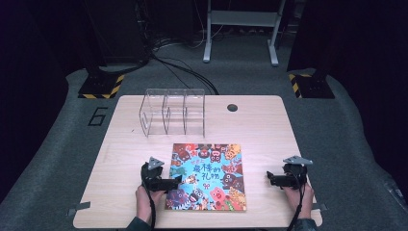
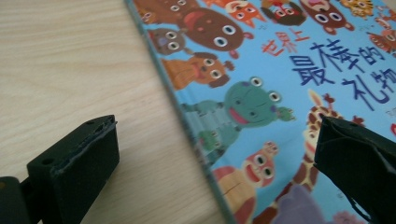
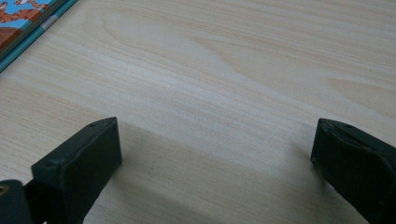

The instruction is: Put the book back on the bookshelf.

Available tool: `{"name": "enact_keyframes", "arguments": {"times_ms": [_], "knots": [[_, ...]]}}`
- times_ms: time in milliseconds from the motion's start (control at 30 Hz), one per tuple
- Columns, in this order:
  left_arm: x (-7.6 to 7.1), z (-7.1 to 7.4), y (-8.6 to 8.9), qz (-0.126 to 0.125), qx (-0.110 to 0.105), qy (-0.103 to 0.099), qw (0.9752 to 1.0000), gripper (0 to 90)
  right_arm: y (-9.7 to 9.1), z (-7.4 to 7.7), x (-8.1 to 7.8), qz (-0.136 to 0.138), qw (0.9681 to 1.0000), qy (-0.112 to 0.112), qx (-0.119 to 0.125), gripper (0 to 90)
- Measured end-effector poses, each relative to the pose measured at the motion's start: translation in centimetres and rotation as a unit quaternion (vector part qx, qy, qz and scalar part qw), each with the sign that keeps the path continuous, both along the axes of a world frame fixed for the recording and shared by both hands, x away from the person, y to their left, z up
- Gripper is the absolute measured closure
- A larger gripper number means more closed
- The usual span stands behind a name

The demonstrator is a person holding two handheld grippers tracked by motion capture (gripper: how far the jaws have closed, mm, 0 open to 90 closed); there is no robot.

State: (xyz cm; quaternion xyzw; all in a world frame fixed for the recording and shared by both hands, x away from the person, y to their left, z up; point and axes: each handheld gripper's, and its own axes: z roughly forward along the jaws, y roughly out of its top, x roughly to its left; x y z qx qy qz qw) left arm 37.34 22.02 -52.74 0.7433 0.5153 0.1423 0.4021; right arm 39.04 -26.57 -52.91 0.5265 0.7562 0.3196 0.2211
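Near edge of the bench [image 1: 120, 219]: both hands come in here, one at each side of the book.
Left gripper [image 1: 175, 182]: held low at the book's left edge, its jaws spread wide and astride that edge, one over bare wood, one over the cover; it grips nothing. In my judgement it is set there to get a jaw under the edge and lift.
Right gripper [image 1: 268, 178]: out over bare wood toward the bench's right edge, apart from the book, jaws wide open and empty; it points at the book's right side, probably waiting to steady it.
Picture book [image 1: 207, 176]: lies flat, cover up, in the near middle of the bench, its bottom edge close to the near edge. Flat like this, only the thin edges offer a hold, which may explain the low, sideways approach.
Book's spine edge [image 2: 187, 122]: runs on a slant between the left gripper's jaws.
Clear rack [image 1: 173, 111]: stands upright toward the far left of the bench, its slots empty; likely the book's destination.
Cable hole [image 1: 232, 107]: far edge, right of the rack.
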Motion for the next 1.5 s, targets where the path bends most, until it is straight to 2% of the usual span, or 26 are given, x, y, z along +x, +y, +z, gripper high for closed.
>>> {"name": "enact_keyframes", "arguments": {"times_ms": [33, 167, 200, 233, 267, 300, 400, 467, 500, 600, 633, 667, 700, 733, 800, 867, 900, 933, 1000, 1133, 1167, 1233, 1267, 1300, 1367, 1500], "knots": [[0.0, 0.0, 0.2, -0.006, 0.003, 0.005, 1.0000, 0.2, 0.0, 0.0, 0.0, -0.002, 1.0000, -0.006, 0.001, 2.1], [0.0, -0.1, 0.0, -0.018, 0.011, -0.002, 0.9998, 0.4, 0.0, 0.1, 0.0, 0.009, 0.9999, -0.002, 0.011, 2.8], [-0.1, -0.1, -0.3, -0.023, 0.019, -0.004, 0.9995, 0.6, 0.0, 0.4, 0.0, 0.007, 0.9991, 0.010, 0.042, 5.8], [-0.1, -0.1, -0.3, -0.023, 0.019, -0.004, 0.9995, 0.9, 0.0, 0.4, 0.0, 0.007, 0.9991, 0.010, 0.042, 5.8], [-0.1, -0.1, -0.5, -0.025, 0.022, -0.007, 0.9994, 0.9, 0.3, 0.8, 0.2, 0.020, 0.9979, 0.014, 0.060, 9.1], [-0.1, -0.1, -0.5, -0.032, 0.028, -0.005, 0.9991, 0.9, 0.3, 0.8, 0.2, 0.020, 0.9979, 0.014, 0.060, 9.1], [-0.1, -0.1, -1.0, -0.033, 0.035, -0.009, 0.9988, 1.1, 1.5, 1.4, 0.6, 0.037, 0.9967, 0.024, 0.067, 12.1], [-0.2, -0.3, -1.7, -0.035, 0.046, -0.018, 0.9982, 1.4, 3.2, 1.8, 1.1, 0.057, 0.9953, 0.036, 0.070, 14.3], [-0.2, -0.3, -1.7, -0.035, 0.046, -0.018, 0.9982, 1.7, 3.2, 1.8, 1.1, 0.057, 0.9953, 0.036, 0.070, 14.3], [-0.2, -0.3, -2.5, -0.041, 0.044, -0.021, 0.9980, 2.4, 5.2, 2.4, 2.0, 0.084, 0.9920, 0.053, 0.078, 17.5], [-0.2, -0.3, -2.5, -0.041, 0.044, -0.021, 0.9980, 3.3, 5.2, 2.4, 2.0, 0.084, 0.9920, 0.053, 0.078, 17.5], [-0.2, -0.2, -2.7, -0.047, 0.045, -0.020, 0.9977, 4.3, 6.0, 2.5, 2.6, 0.101, 0.9899, 0.056, 0.083, 20.1], [-0.3, -0.3, -3.1, -0.045, 0.041, -0.025, 0.9978, 4.3, 6.0, 2.5, 2.6, 0.101, 0.9899, 0.056, 0.083, 20.1], [-0.4, -0.3, -3.5, -0.034, 0.045, -0.023, 0.9981, 4.2, 6.9, 2.6, 3.2, 0.107, 0.9881, 0.071, 0.084, 22.8], [-0.4, -0.3, -3.6, -0.036, 0.045, -0.024, 0.9981, 4.0, 7.2, 2.5, 3.6, 0.111, 0.9875, 0.076, 0.082, 24.5], [-0.5, -0.3, -3.9, -0.033, 0.042, -0.022, 0.9983, 4.0, 8.3, 2.4, 4.6, 0.125, 0.9844, 0.097, 0.076, 27.6], [-0.5, -0.3, -3.9, -0.033, 0.042, -0.022, 0.9983, 4.0, 8.3, 2.4, 4.6, 0.125, 0.9844, 0.097, 0.076, 27.6], [-0.5, -0.3, -4.2, -0.033, 0.040, -0.022, 0.9984, 4.0, 9.0, 2.1, 5.3, 0.130, 0.9822, 0.108, 0.082, 29.4], [-0.5, -0.3, -4.2, -0.040, 0.039, -0.020, 0.9982, 4.0, 9.6, 2.2, 5.9, 0.136, 0.9811, 0.110, 0.082, 31.3], [-0.1, -0.2, -3.7, -0.053, 0.039, -0.020, 0.9976, 4.9, 10.5, 2.3, 6.8, 0.139, 0.9800, 0.119, 0.078, 33.1], [0.3, -0.1, -3.4, -0.052, 0.049, -0.015, 0.9973, 4.9, 10.5, 2.3, 6.8, 0.139, 0.9800, 0.119, 0.078, 33.1], [1.1, 0.2, -2.6, -0.042, 0.044, -0.009, 0.9981, 6.0, 10.8, 2.3, 7.2, 0.139, 0.9805, 0.119, 0.071, 33.5], [2.0, 0.3, -2.0, -0.030, 0.041, 0.000, 0.9987, 6.2, 10.9, 2.3, 7.4, 0.143, 0.9821, 0.108, 0.056, 35.2], [2.0, 0.3, -2.0, -0.030, 0.041, 0.000, 0.9987, 6.2, 11.0, 2.3, 7.4, 0.142, 0.9824, 0.110, 0.052, 35.3], [3.2, 0.4, -1.3, -0.032, 0.040, 0.012, 0.9986, 6.4, 11.1, 2.4, 7.5, 0.142, 0.9830, 0.108, 0.043, 35.3], [4.0, 0.4, -1.3, -0.035, 0.047, 0.008, 0.9982, 6.7, 11.3, 2.7, 8.0, 0.134, 0.9811, 0.134, 0.042, 36.9]]}}
